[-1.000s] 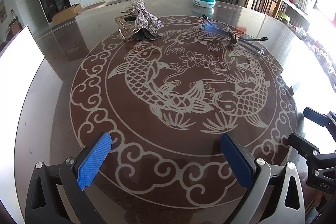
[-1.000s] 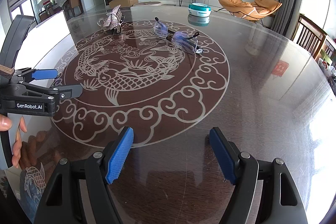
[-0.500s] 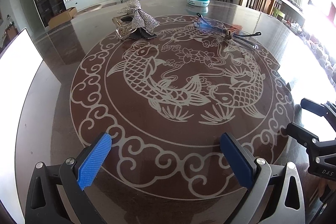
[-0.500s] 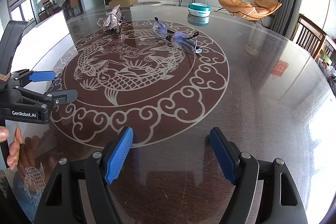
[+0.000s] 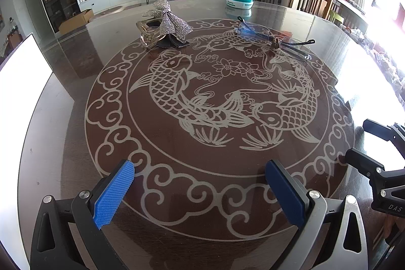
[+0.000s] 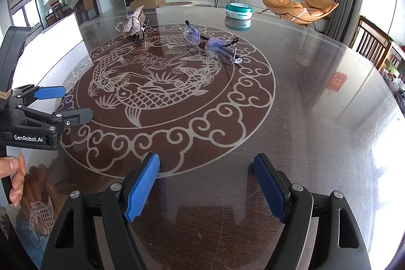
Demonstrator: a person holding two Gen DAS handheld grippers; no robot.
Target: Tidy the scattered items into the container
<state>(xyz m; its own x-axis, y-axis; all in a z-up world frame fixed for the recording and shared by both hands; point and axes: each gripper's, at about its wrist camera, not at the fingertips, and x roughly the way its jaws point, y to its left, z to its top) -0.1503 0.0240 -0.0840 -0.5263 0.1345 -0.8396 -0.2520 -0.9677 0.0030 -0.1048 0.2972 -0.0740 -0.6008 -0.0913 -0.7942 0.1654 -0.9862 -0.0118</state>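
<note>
Living room, TV and orange lounge chair at the back. Round dark glossy table with pale koi-and-cloud medallion in its middle as landmark. Clear glass dish holding a silver rhinestone bow sits on the medallion's far left rim. Rimless glasses with dark arms lie on its far right rim, apart from the dish. Teal-and-white round tin stands beyond the medallion, far side. Left tool hangs over the near rim, blue pads wide apart, nothing between. Right tool hangs off the medallion's near right edge, pads apart, nothing between.
</note>
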